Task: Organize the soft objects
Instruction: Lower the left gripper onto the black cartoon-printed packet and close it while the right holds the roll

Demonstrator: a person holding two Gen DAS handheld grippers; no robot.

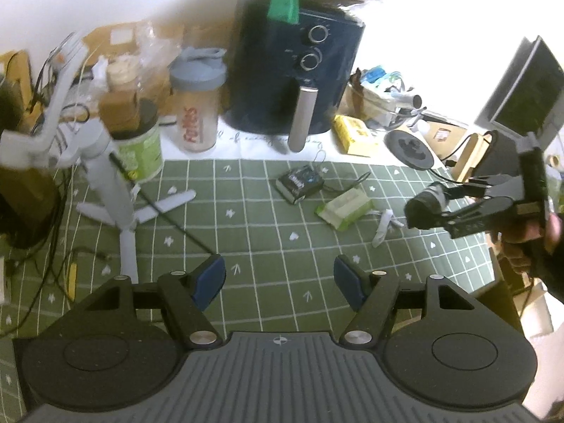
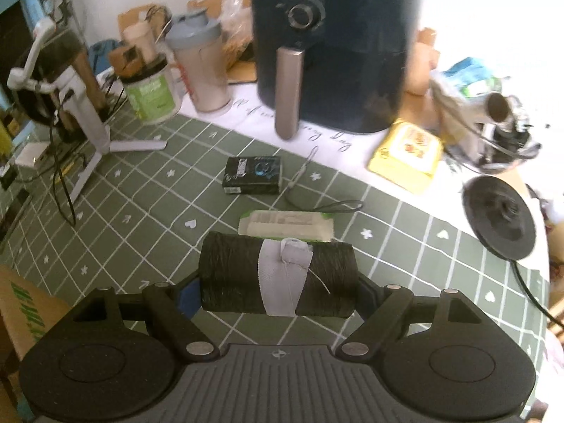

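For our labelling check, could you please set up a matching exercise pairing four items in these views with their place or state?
Items:
1. dark roll
2. left tongs
3. air fryer
4. black box

Descriptions:
A. open, holding nothing
B. lying flat on the green checked cloth
C. gripped by the right tongs
D. standing at the back, with two dials

Pairs: 1-C, 2-A, 3-D, 4-B
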